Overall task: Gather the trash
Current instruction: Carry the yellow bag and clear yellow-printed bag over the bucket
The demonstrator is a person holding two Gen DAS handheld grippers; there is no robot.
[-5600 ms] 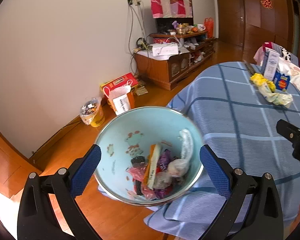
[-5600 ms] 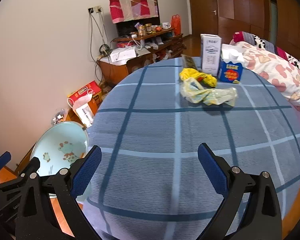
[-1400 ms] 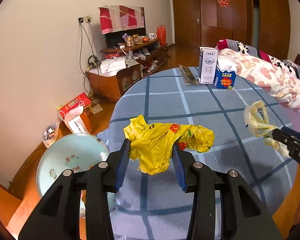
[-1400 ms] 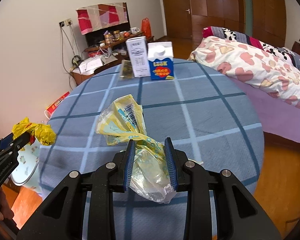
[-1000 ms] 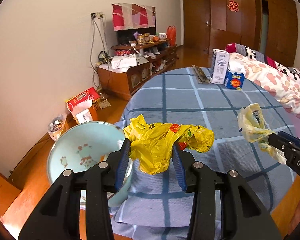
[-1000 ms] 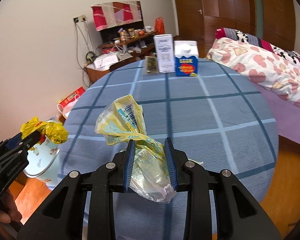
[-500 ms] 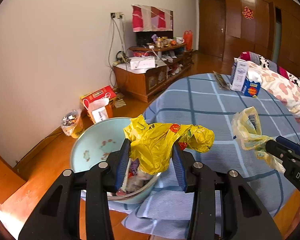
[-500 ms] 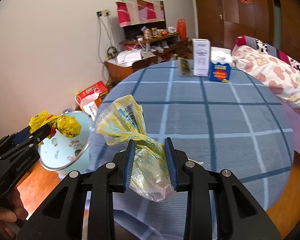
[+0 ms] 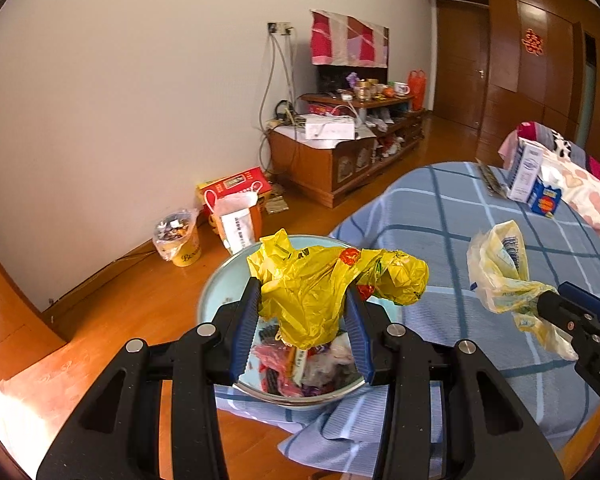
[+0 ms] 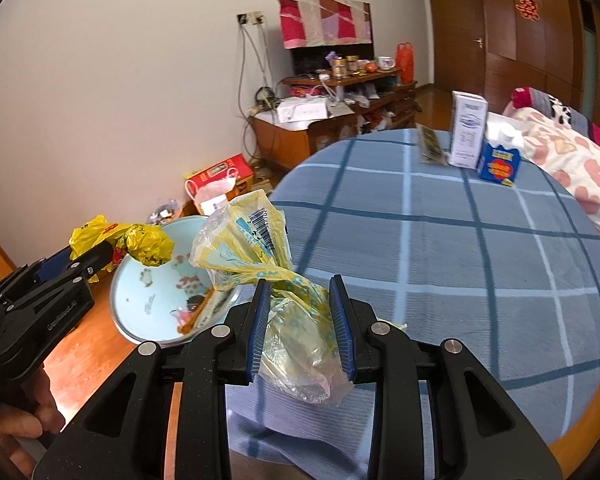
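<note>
Now yellow bag (image 9: 312,292) clamped in left gripper (image 9: 303,324), above bin (image 9: 220,292)

A pale-blue enamel basin (image 9: 220,280) holding wrappers sits on the floor left of the blue checked round table (image 9: 440,216), two cartons (image 10: 466,136) at the table's far edge

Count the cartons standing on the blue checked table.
2: a tall white carton and a shorter blue carton, side by side at the far edge of the table.

Bin contents partly hiding

The yellow bag (image 9: 320,292) is covering much of the trash bin (image 9: 216,284); the person's hand (image 10: 16,428) is running off the right-wrist view's edge.
</note>
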